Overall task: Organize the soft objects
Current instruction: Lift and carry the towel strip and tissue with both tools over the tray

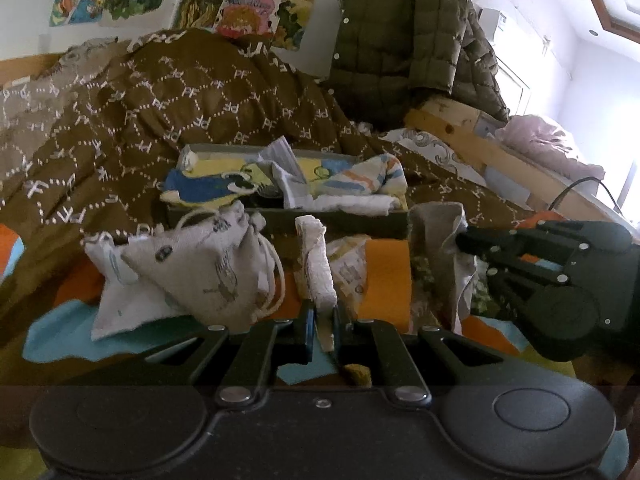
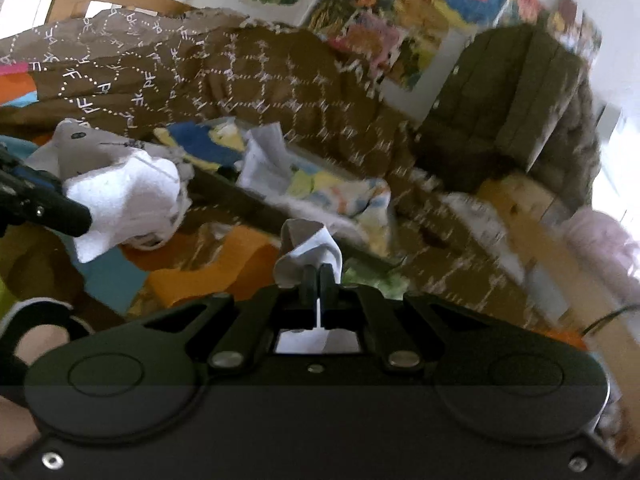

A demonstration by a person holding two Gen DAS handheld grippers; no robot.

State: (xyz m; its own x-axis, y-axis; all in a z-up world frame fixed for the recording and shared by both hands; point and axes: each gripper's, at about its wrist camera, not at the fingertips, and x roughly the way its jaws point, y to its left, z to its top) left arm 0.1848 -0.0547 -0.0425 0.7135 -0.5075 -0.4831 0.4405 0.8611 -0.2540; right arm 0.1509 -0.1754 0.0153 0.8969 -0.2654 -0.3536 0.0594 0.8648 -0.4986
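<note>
**Both grippers pinching cloth in front of the storage box**

Left gripper (image 1: 322, 322): jaws nearly shut, clamped on a white terry cloth (image 1: 316, 264) that stands up from between the pads. In the right wrist view the same cloth (image 2: 124, 204) bunches at the left gripper's tip.

Right gripper (image 2: 318, 282): jaws closed on a thin grey-white cloth (image 2: 308, 252), which sticks up above the pads, a strip of it also showing behind them. From the left wrist view the right gripper (image 1: 466, 240) comes in from the right and meets that grey cloth (image 1: 436, 248) at its edge.

Dark shallow box (image 1: 280, 220) sits on the brown patterned quilt (image 1: 160, 112), just behind both cloths, filled with folded coloured fabrics (image 1: 224, 184). Drawstring pouch (image 1: 208, 268) lies left of the white cloth on the orange and blue bedsheet (image 1: 384, 276). Olive quilted jacket (image 1: 400, 32) hangs behind.
</note>
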